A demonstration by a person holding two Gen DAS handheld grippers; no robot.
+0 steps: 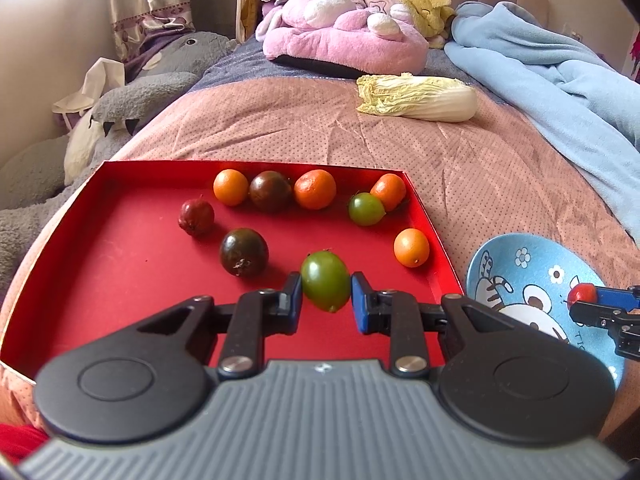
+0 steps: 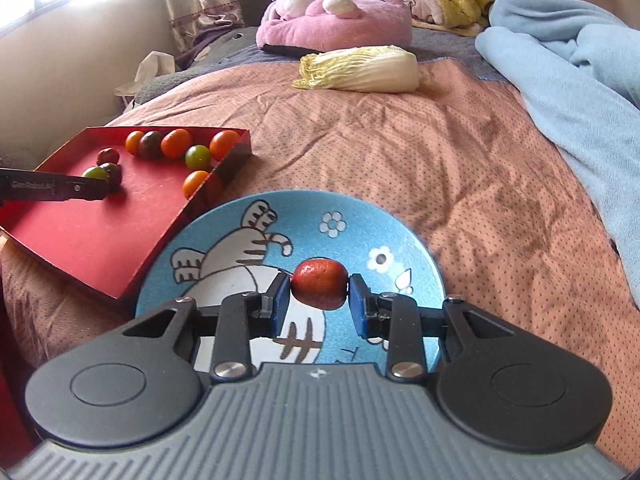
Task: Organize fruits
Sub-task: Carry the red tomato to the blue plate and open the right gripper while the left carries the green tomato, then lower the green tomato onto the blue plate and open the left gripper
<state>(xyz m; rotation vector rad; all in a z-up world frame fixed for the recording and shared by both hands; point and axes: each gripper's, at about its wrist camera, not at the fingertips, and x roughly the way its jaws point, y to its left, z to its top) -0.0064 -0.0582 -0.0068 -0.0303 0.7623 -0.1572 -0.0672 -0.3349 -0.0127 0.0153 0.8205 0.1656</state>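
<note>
My left gripper (image 1: 326, 294) is shut on a green fruit (image 1: 325, 281) above the near part of a red tray (image 1: 120, 264). The tray holds several fruits: orange ones (image 1: 411, 247), dark ones (image 1: 243, 252), a second green one (image 1: 366, 209) and a dark red one (image 1: 196, 217). My right gripper (image 2: 319, 292) is shut on a red fruit (image 2: 319, 282) over a blue cartoon plate (image 2: 352, 224). The plate lies right of the tray (image 2: 100, 236). The right gripper and its red fruit (image 1: 582, 293) also show in the left wrist view over the plate (image 1: 520, 264).
Tray and plate lie on a pink dotted bedspread (image 2: 460, 160). A napa cabbage (image 1: 420, 98) lies farther back. A light blue blanket (image 1: 560, 80) is bunched at the right. Pink (image 1: 340, 28) and grey (image 1: 152, 88) plush toys sit at the back and left.
</note>
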